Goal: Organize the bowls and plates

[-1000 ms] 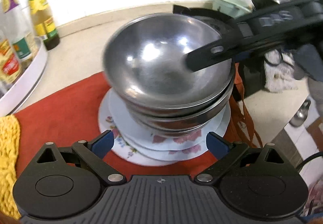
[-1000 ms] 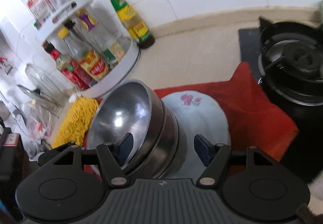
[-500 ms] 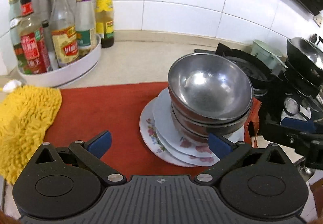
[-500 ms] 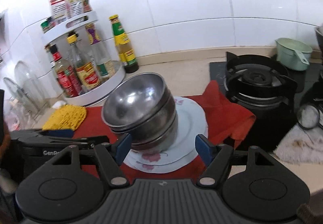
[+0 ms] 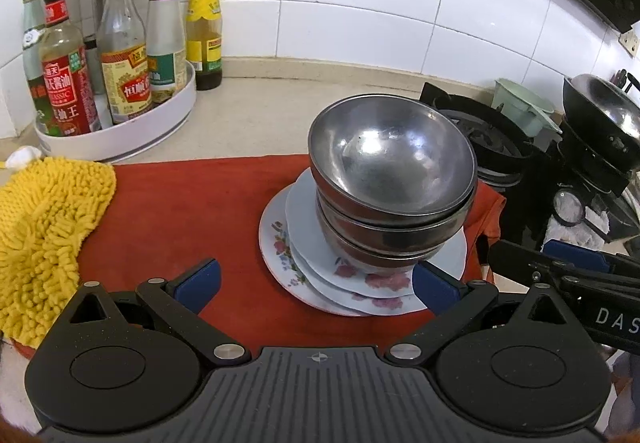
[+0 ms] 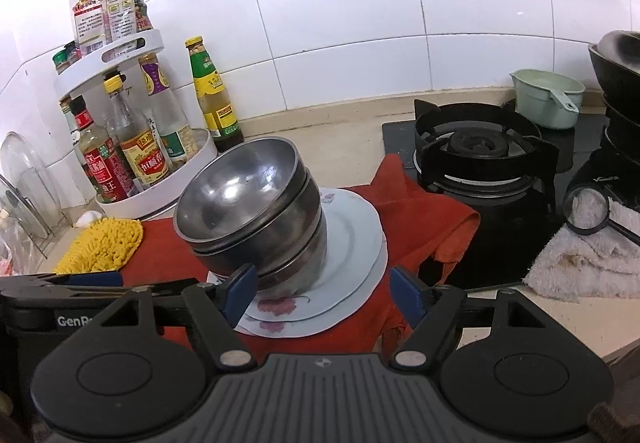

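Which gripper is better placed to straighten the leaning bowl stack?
Probably the left gripper. It is open, and the steel bowls lean toward its side of the plates. The right gripper is also open, but faces the raised side.

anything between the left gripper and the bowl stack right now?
Nothing visible. The left gripper is open, and only bare red cloth and the near edge of the floral plates lie between it and the steel bowl stack. The right gripper sits off to the side, not across that line.
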A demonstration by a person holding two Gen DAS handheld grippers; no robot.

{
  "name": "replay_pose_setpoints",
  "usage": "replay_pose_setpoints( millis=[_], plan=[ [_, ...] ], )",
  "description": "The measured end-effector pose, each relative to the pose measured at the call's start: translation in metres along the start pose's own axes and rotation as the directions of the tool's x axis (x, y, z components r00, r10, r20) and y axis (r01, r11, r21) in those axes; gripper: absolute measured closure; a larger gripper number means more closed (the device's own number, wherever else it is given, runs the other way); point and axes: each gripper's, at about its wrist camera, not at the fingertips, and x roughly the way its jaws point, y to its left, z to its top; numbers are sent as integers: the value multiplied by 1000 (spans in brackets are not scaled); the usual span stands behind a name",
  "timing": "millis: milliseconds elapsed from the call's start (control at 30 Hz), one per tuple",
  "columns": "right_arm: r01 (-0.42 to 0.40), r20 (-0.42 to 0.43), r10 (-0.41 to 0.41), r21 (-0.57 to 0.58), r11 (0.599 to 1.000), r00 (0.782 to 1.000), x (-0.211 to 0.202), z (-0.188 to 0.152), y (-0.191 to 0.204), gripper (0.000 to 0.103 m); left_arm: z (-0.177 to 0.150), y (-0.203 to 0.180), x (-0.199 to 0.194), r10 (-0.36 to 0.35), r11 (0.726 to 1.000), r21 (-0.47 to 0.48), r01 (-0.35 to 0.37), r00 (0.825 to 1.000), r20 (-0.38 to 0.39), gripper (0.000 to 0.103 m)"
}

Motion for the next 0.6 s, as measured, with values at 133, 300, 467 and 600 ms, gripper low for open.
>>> replay_pose_setpoints(
  millis=[133,300,467,600],
  plan=[
    [4,-9,-4,9,1000,1000,2,-2,-2,33,-2,-2,-1,23,1000,13,-23,1000,2,2],
    [-5,-26,6,24,1000,1000,5,-3,-4,33,-2,-5,-2,50,998,39,-50,999,10,2],
    [-8,-25,8,16,1000,1000,5,-2,-2,33,-2,-5,-4,66,997,43,-66,998,20,2],
    [-13,-24,14,8,1000,1000,5,-1,0,33,-3,-4,-5,72,997,37,-73,997,28,2]
  ],
)
